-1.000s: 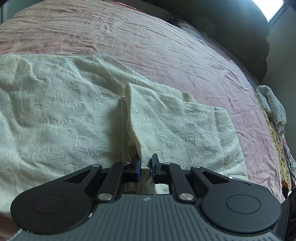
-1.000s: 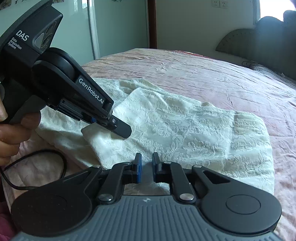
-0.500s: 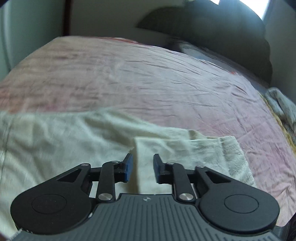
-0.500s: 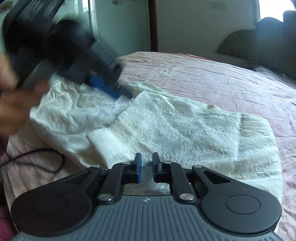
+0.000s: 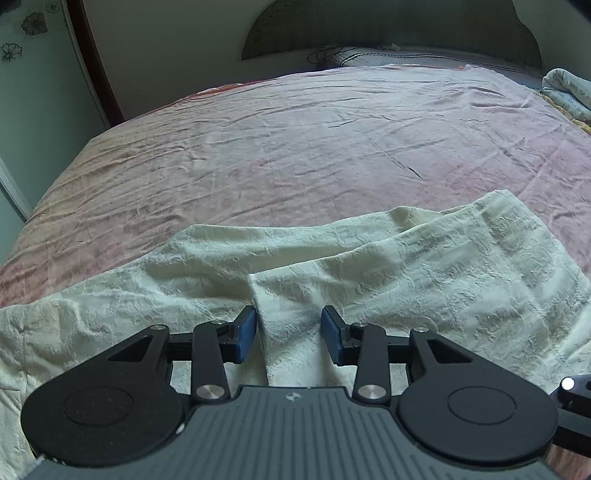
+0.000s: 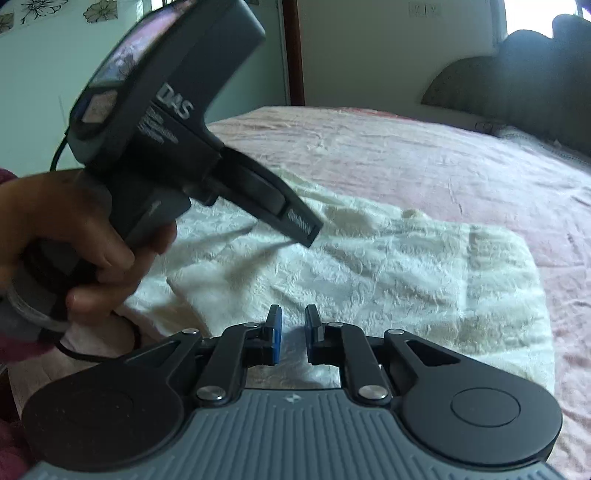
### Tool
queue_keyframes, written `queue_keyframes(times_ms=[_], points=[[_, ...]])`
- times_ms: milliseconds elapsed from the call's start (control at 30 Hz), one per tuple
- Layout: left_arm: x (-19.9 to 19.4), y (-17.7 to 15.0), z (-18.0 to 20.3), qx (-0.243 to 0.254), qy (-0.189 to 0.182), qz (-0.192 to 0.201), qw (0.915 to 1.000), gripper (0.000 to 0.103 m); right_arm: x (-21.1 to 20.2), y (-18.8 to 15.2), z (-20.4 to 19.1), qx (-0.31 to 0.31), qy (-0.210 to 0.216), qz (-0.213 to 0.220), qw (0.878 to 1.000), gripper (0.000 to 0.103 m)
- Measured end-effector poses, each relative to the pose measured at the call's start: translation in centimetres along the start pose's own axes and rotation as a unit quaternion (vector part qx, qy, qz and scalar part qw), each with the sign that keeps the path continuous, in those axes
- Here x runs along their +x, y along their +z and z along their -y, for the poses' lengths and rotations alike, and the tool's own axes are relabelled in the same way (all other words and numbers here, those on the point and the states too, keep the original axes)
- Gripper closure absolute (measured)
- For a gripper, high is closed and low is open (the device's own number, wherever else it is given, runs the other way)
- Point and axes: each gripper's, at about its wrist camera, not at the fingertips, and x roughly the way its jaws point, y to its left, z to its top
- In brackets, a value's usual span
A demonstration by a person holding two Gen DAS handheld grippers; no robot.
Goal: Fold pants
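Observation:
Cream textured pants (image 5: 424, 269) lie partly folded on a pink bedsheet (image 5: 295, 147). A folded-over layer has its corner edge near my left gripper (image 5: 289, 334), which is open and empty, its jaws standing either side of that fold edge just above the cloth. In the right wrist view the pants (image 6: 388, 273) spread ahead of my right gripper (image 6: 293, 334), whose jaws stand a small gap apart, empty, at the near edge of the cloth. The left gripper's body (image 6: 166, 140), held in a hand, hovers above the pants at left.
The bed's dark headboard (image 5: 388, 33) is at the far end, with a pillow below it. A bundle of patterned cloth (image 5: 569, 92) lies at the bed's right edge. A wardrobe door (image 5: 33, 92) stands on the left. A black cable (image 6: 92, 350) trails near the hand.
My left gripper has let go of the folded layer, opened wide and lifted and tilted up. My right gripper has opened slightly and barely moved.

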Motion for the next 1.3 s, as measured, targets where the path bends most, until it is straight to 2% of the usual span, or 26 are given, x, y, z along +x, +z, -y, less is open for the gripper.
queue_keyframes(times_ms=[100,200,400,467,533,600,700,800,933,1033,1133,1267,1300], points=[[0.0,0.0,0.0,0.001,0.000,0.000,1.0000,0.057,-0.2,0.2,-0.3,-0.002,0.004,0.006,1.000,0.090],[-0.1,-0.1,0.1,0.003,0.000,-0.001,1.0000,0.055,0.5,0.0,-0.5,-0.008,0.001,-0.013,1.000,0.090],[-0.6,-0.4,-0.5,-0.002,-0.001,0.002,1.0000,0.052,0.2,0.5,-0.8,-0.002,0.002,-0.001,1.000,0.090],[-1.3,-0.6,-1.1,-0.004,0.003,0.003,1.0000,0.052,0.8,0.6,-1.2,-0.013,0.000,-0.017,1.000,0.090],[-2.6,-1.1,-2.3,-0.006,0.005,0.011,0.9999,0.050,1.1,0.6,-1.6,-0.021,-0.008,-0.018,1.000,0.090],[-4.3,-2.1,-4.3,-0.017,0.013,0.019,0.9996,0.038,0.8,1.0,-1.7,-0.014,-0.012,-0.013,1.000,0.090],[-7.0,-4.2,-8.0,-0.043,0.034,0.032,0.9980,0.026,0.5,1.4,-2.0,-0.009,-0.009,0.001,1.000,0.090],[-8.9,-6.6,-11.9,-0.066,0.078,0.035,0.9942,0.025,2.2,1.2,-2.6,-0.034,-0.012,-0.034,0.999,0.090],[-10.4,-9.8,-16.8,-0.091,0.152,0.034,0.9836,0.025,1.4,2.1,-2.7,-0.011,-0.018,0.002,1.000,0.089],[-11.4,-11.7,-20.6,-0.143,0.198,0.027,0.9694,0.025,1.5,3.9,-4.9,-0.043,0.009,0.008,0.999,0.089],[-13.0,-13.2,-24.4,-0.214,0.198,0.027,0.9561,0.026,2.3,5.1,-9.6,-0.107,0.059,0.009,0.992,0.089],[-13.8,-14.6,-27.9,-0.296,0.167,0.015,0.9403,0.026,3.5,5.8,-16.8,-0.203,0.126,0.019,0.971,0.086],[-13.9,-15.0,-28.3,-0.311,0.154,0.013,0.9379,0.026,3.6,5.8,-18.5,-0.227,0.136,0.023,0.964,0.083]])
